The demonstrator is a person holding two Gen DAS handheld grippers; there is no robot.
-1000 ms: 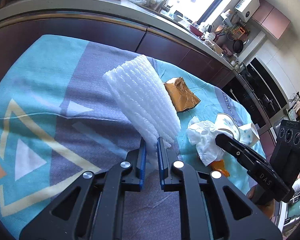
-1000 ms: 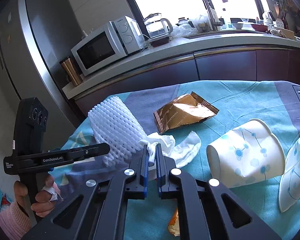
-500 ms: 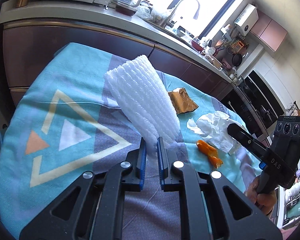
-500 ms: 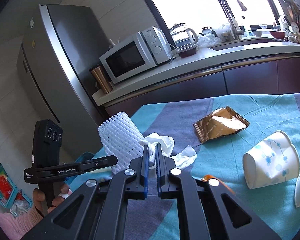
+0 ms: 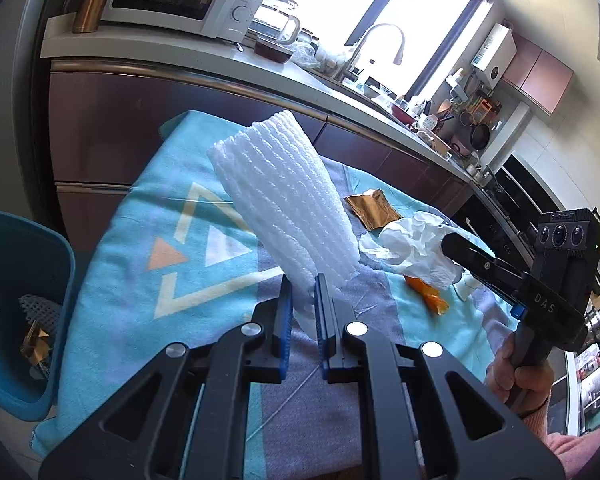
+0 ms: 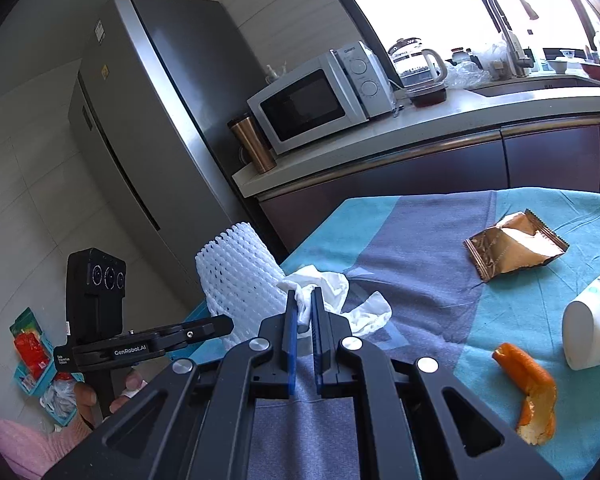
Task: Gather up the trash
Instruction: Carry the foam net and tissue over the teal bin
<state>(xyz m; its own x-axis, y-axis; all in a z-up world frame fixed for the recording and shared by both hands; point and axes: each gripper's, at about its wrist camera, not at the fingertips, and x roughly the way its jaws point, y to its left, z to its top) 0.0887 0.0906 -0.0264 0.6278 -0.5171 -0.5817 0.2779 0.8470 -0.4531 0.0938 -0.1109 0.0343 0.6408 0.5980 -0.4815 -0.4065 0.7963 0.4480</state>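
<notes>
We hold the left tool (image 5: 301, 292) low over the near part of the table (image 5: 148, 216), its fingers pinched narrowly on the lower end of the white foam net (image 5: 284, 204), which rises tilted up and away from the pads, lifted off the patterned cloth. Taking that foam net as our landmark, the blue bin (image 5: 24, 264) sits on the floor to its left, beyond the table's edge, with a scrap of gold wrapper and a bit of netting inside. To the right of the foam net we see the right tool (image 6: 301, 308), raised above the cloth and clamped on the crumpled white tissue (image 6: 332, 292), which bunches between the pads and hangs loose around them. In the right wrist view the foam net stands just left of the tissue, touching or nearly so; we cannot tell which. Behind and right of the foam net the gold snack wrapper (image 6: 514, 246) lies flat on the cloth. Further right, nearer to us, the orange peel (image 6: 534, 390) curls on the cloth, and a paper cup (image 6: 592, 320) lies on its side just past it. Our hands grip each tool's handle from below.
</notes>
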